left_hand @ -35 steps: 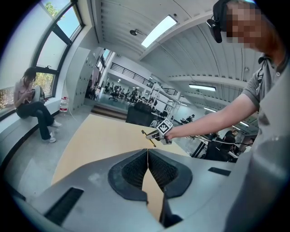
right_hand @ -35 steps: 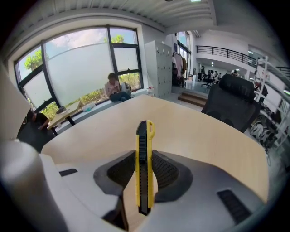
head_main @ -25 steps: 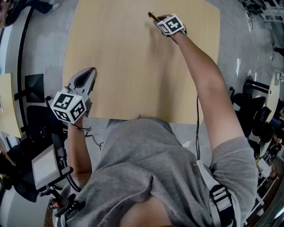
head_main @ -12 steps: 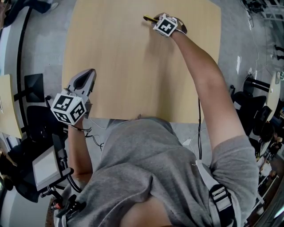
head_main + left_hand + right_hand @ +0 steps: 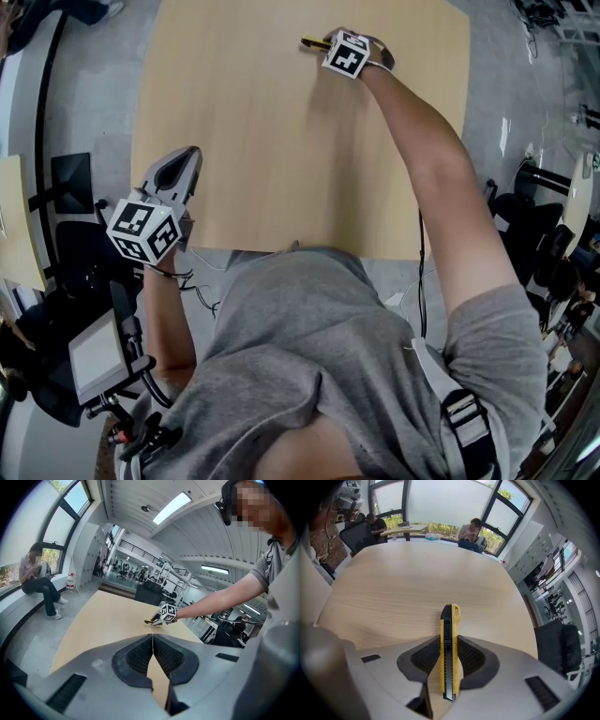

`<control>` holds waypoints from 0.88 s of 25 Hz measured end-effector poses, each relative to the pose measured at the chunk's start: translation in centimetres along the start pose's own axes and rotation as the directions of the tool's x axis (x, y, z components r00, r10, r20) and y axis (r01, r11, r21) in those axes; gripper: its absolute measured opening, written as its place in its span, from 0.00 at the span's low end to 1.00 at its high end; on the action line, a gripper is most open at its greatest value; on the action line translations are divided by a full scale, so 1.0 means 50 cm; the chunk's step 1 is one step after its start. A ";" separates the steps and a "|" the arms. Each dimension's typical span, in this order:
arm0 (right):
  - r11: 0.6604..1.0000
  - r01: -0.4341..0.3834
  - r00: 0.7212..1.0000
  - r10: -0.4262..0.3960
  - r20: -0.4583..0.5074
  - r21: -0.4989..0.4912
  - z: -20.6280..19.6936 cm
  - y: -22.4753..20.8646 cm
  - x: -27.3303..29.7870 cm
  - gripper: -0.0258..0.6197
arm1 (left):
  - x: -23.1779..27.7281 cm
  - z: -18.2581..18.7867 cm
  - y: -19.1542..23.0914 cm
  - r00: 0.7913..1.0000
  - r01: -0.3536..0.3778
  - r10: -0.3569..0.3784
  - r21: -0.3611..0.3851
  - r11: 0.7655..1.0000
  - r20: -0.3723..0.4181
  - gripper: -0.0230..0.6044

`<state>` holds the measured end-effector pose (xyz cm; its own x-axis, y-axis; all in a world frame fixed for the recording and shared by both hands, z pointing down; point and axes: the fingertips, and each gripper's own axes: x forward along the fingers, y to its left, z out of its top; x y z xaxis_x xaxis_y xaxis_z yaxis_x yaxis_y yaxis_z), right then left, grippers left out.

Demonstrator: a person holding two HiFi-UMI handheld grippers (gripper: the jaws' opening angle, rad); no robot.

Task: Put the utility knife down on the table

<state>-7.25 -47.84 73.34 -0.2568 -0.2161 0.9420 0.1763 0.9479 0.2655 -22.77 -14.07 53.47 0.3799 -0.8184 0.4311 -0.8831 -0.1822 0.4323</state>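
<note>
A yellow and black utility knife (image 5: 448, 648) is clamped between the jaws of my right gripper (image 5: 449, 654), its tip pointing forward over the wooden table (image 5: 417, 588). In the head view the right gripper (image 5: 330, 47) is stretched out to the table's far side, with the utility knife (image 5: 313, 42) poking out to the left, low over the table (image 5: 281, 141). My left gripper (image 5: 176, 178) hangs at the table's near left edge, jaws shut and empty. From the left gripper (image 5: 152, 646) view, the right gripper (image 5: 161, 616) and the utility knife (image 5: 151, 621) show far off over the table.
Office chairs (image 5: 560, 648) stand beside the table's right side. People sit by the windows (image 5: 471, 534) beyond the far edge. A tablet on a stand (image 5: 98, 352) and dark chairs (image 5: 75, 253) sit at my left, off the table.
My right gripper has moved a little farther out and leftward with the knife, turning it more level. The left gripper has stayed put.
</note>
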 end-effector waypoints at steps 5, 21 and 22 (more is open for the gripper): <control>1.000 -0.007 1.000 0.007 -0.005 -0.030 0.009 0.011 0.011 0.22 | -0.001 -0.003 0.001 1.000 -0.003 0.003 -0.003 1.000 0.000 0.05; 0.997 -0.070 0.995 0.072 -0.075 0.022 -0.030 0.026 0.014 0.22 | 0.017 0.009 -0.001 1.000 0.015 -0.015 0.003 1.000 0.007 0.05; 0.997 -0.076 0.995 0.077 -0.065 0.016 -0.019 0.031 0.020 0.22 | 0.012 0.007 0.000 1.000 0.008 -0.008 0.000 1.000 0.004 0.05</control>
<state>-6.32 -46.79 74.88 -0.1798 -0.1570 0.9711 0.1801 0.9652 0.1894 -22.66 -14.74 53.47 0.3858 -0.8191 0.4246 -0.8801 -0.1886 0.4357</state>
